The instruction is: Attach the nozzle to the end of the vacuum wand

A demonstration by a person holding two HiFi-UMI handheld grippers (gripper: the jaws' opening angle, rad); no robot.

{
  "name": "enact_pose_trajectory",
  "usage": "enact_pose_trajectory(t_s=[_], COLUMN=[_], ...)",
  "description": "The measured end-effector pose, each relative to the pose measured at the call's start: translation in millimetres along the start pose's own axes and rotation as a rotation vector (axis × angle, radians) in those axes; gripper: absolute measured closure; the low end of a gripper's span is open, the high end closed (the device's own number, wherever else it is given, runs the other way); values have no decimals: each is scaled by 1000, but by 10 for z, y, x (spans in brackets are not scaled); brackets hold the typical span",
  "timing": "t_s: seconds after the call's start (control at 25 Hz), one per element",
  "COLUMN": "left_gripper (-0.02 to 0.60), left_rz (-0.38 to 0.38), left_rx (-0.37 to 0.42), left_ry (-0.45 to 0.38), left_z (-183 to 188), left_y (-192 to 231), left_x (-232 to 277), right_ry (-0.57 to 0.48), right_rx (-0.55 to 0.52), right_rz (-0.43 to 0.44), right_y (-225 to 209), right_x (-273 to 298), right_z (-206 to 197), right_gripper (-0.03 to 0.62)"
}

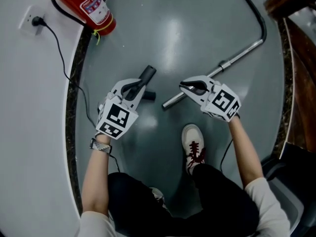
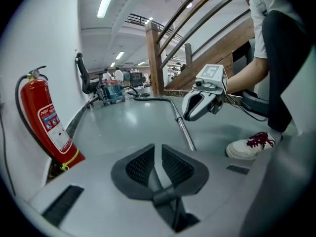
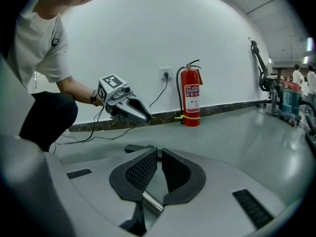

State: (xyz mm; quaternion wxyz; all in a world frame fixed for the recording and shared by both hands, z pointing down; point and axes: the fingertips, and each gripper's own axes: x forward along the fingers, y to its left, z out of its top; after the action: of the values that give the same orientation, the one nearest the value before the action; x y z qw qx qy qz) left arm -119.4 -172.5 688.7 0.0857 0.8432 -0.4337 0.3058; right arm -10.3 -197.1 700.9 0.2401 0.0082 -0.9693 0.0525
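Observation:
The black nozzle (image 1: 148,74) lies on the grey floor, its tube pointing up and to the right. My left gripper (image 1: 142,84) hangs right over it, jaws parted by a narrow gap with nothing pinched; the nozzle (image 2: 167,197) shows dark behind the pads. The silver wand (image 1: 232,60) lies slanted, its free end (image 1: 168,103) close to the nozzle. Just above that end, my right gripper (image 1: 181,86) is shut and empty. The wand (image 3: 152,201) shows as a bright tube under its jaws. Each gripper also appears in the other's view: right gripper (image 2: 190,113), left gripper (image 3: 143,116).
A red fire extinguisher (image 1: 91,6) stands at the white wall, with a socket (image 1: 32,19) and a black cable (image 1: 64,68) running along the skirting. The wand's black hose (image 1: 256,14) curves off at the top. A white shoe (image 1: 192,142) rests below the wand. A wooden stair (image 1: 298,83) is at the right.

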Motion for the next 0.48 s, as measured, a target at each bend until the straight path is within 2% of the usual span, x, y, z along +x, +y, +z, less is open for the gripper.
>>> enact_pose_trajectory(t_s=[0.04, 0.2, 0.28, 0.36, 0.48], left_gripper=[522, 508, 498, 492, 485], left_rz=[-17, -88, -126, -160, -193], left_rx=[13, 117, 152, 153, 100], left_ry=[24, 135, 181, 212, 234], left_z=[-54, -343, -458, -559, -705], left_y=[-39, -223, -308, -369, -407], left_x=[47, 215, 290, 349, 402], right_ry=[24, 162, 238, 298, 357], right_rx=[-17, -124, -182, -208, -224], right_rz=[9, 61, 88, 118, 160], right_y=[10, 110, 160, 204, 264], right_x=[33, 207, 275, 314, 345], right_z=[-43, -274, -457, -630, -839], right_gripper=[563, 554, 512, 487, 471])
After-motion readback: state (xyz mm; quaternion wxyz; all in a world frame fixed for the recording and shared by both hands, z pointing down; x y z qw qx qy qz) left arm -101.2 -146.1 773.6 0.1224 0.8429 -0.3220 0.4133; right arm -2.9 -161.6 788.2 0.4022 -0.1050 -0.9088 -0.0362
